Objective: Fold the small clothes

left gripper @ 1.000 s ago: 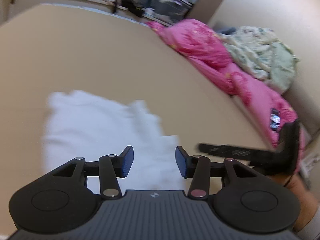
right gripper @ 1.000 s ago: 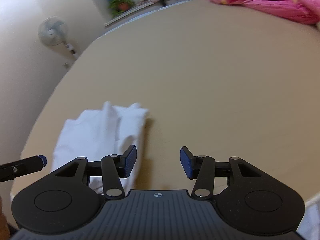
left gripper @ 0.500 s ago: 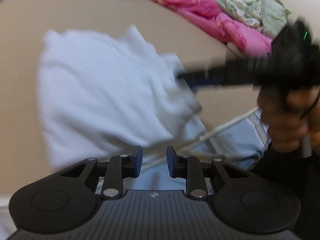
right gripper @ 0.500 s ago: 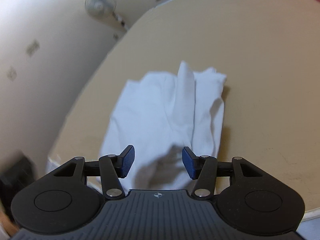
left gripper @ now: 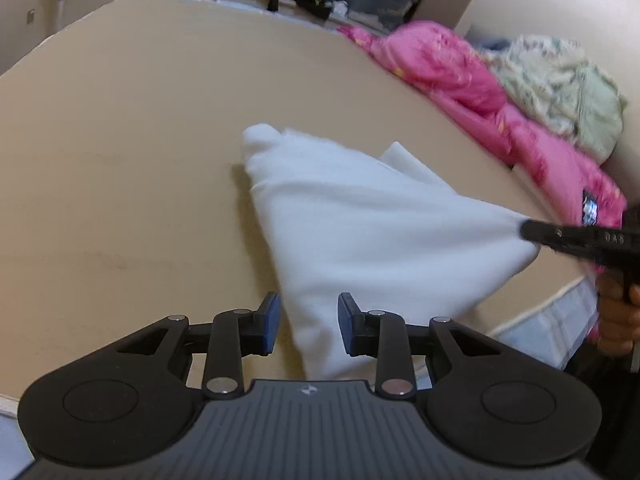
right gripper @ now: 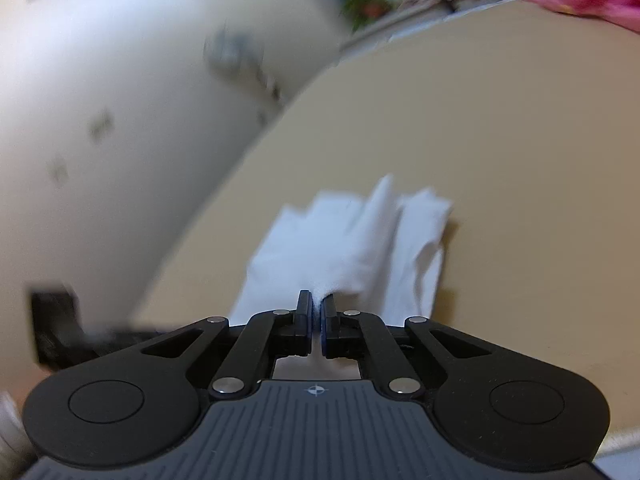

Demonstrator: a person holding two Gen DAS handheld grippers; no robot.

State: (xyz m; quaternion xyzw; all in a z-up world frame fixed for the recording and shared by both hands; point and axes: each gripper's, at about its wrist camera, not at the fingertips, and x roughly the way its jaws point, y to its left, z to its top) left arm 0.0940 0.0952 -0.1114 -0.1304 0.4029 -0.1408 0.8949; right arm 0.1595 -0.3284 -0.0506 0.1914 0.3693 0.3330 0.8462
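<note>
Your right gripper [right gripper: 316, 314], open half a second ago, has now pinched shut on a corner of the white garment [left gripper: 372, 232], lifting it taut toward frame right. Your left gripper [left gripper: 308, 326] hangs part-open, gripping nothing, the cloth's lower edge between its fingers. Farther back, the garment's far end rests mid-frame on the tan surface [left gripper: 120, 120]; the fold has begun.

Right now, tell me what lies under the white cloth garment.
The white cloth garment rests on the beige tabletop, its near corner pinched up by the right gripper. The open left gripper hovers beside it. Anything beneath the fabric is covered.
</note>
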